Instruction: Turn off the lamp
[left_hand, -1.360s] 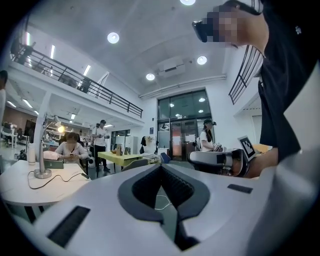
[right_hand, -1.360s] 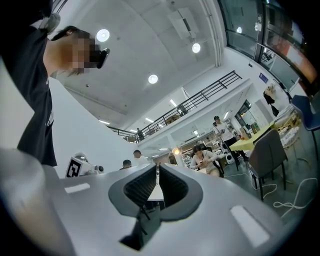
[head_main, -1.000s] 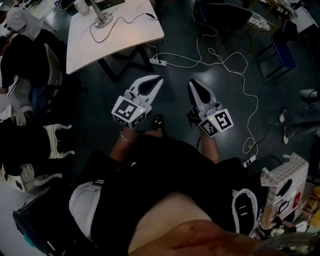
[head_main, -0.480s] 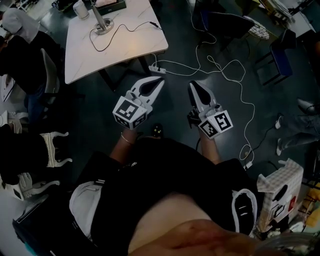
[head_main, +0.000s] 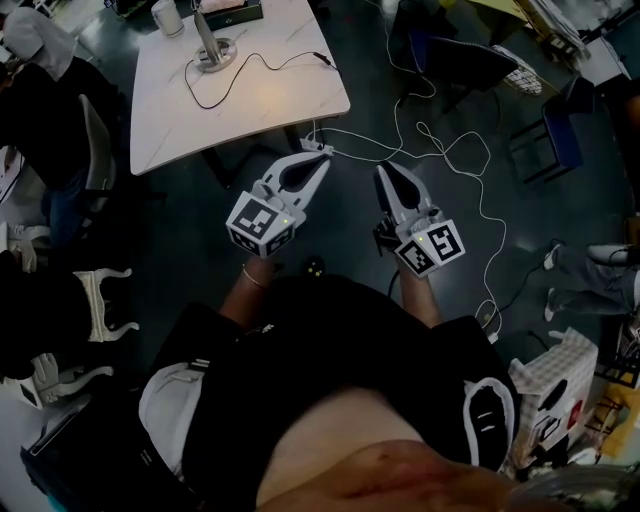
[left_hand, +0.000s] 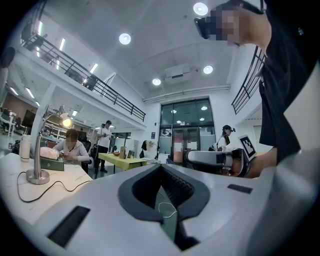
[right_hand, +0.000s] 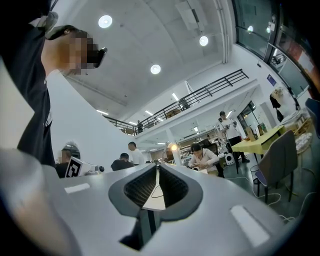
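The lamp stands on a white table (head_main: 260, 90) ahead of me, at the far left of the head view: a round metal base (head_main: 213, 52) with a black cord trailing from it. In the left gripper view the lamp (left_hand: 37, 155) rises on a thin stem and curves over to a lit head (left_hand: 66, 122). The right gripper view shows only the glowing lamp head (right_hand: 173, 147). Both grippers are held out level over the dark floor, well short of the table. My left gripper (head_main: 320, 160) is shut and holds nothing. My right gripper (head_main: 384, 168) is shut and holds nothing.
A power strip (head_main: 318, 147) and long white cables (head_main: 440, 140) lie on the floor between me and the table. A cup (head_main: 165, 14) and a dark box (head_main: 225, 12) share the table. A seated person (left_hand: 71, 150) works behind it. A dark chair (head_main: 450, 45) stands far right, a paper bag (head_main: 555, 385) near right.
The table, lamp and floor cables have slid down the head view toward me. Both shut grippers have advanced together toward the table, keeping the same pose.
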